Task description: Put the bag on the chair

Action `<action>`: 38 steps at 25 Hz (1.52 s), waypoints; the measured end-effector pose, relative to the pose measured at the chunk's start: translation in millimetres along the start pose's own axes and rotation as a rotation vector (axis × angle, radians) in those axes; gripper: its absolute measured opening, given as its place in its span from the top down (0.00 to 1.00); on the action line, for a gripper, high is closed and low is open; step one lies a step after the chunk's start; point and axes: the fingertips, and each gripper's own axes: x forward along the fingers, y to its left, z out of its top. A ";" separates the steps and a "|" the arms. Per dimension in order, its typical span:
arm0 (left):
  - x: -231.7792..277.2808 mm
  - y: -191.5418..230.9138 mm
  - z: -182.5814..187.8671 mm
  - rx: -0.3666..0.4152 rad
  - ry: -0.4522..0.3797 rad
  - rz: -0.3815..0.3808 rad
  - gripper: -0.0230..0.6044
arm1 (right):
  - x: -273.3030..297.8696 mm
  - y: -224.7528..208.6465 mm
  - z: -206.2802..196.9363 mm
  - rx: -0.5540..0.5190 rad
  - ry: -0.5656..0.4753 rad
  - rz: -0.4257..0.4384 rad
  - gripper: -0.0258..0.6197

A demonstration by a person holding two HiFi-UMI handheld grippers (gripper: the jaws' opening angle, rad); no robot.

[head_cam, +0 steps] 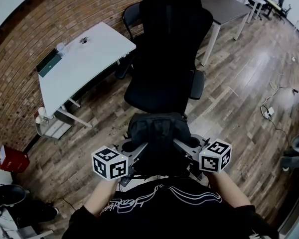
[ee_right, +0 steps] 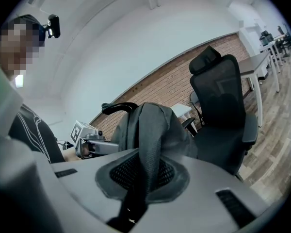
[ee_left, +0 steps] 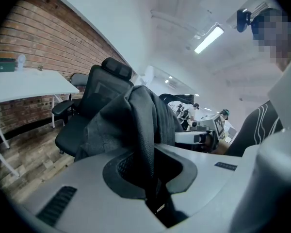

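A black backpack [head_cam: 157,133] hangs in the air between my two grippers, just in front of the black office chair [head_cam: 167,59]. My left gripper [head_cam: 132,158] is shut on a strap of the bag [ee_left: 143,125]. On the other side my right gripper [head_cam: 187,156] is shut on the other strap of the bag [ee_right: 150,135]. The chair's seat [head_cam: 154,96] lies directly beyond the bag and is bare. In the left gripper view the chair [ee_left: 94,106] stands behind the bag; in the right gripper view the chair [ee_right: 223,110] is to the right.
A white desk [head_cam: 77,63] stands left of the chair against the brick wall. A dark table [head_cam: 224,6] is behind the chair at the right. Cables and a power strip [head_cam: 267,111] lie on the wooden floor at right. A red box [head_cam: 12,159] sits at far left.
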 end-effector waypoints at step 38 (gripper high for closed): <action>114.4 212.3 208.7 0.186 0.187 -0.318 0.87 | 161.3 -155.2 172.5 0.119 -0.201 -0.360 0.91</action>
